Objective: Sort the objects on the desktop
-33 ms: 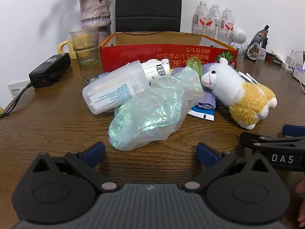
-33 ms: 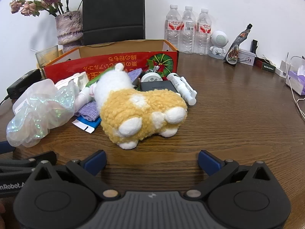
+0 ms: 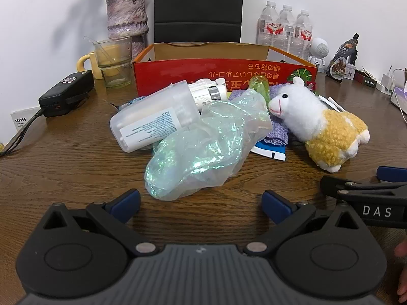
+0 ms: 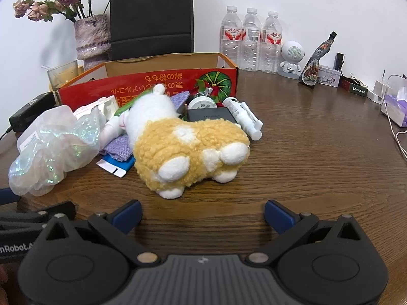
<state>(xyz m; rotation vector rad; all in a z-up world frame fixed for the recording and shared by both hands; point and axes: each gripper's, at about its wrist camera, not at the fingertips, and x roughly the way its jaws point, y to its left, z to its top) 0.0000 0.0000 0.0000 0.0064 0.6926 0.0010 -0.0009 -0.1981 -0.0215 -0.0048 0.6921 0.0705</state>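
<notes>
A heap of objects lies in front of an open red cardboard box (image 3: 223, 73). Nearest my left gripper (image 3: 201, 203) is a crumpled iridescent plastic bag (image 3: 203, 150), which leans on a translucent labelled case (image 3: 152, 124). The left jaws stand open and hold nothing, a short way before the bag. A white-and-yellow plush alpaca (image 4: 193, 147) lies on its side just ahead of my right gripper (image 4: 202, 214), which is also open and holds nothing. Behind the alpaca are a purple cloth (image 4: 117, 147), a black box (image 4: 211, 114), a round tin (image 4: 202, 104) and a white tube (image 4: 244, 117).
A vase of dried flowers (image 3: 127, 12), a glass (image 3: 114, 61), a yellow mug (image 3: 86, 62) and a black power adapter (image 3: 66, 94) stand at the back left. Three water bottles (image 4: 250, 40), a white robot figure (image 4: 292, 58) and small boxes line the back right. The table (image 4: 318, 152) is wooden.
</notes>
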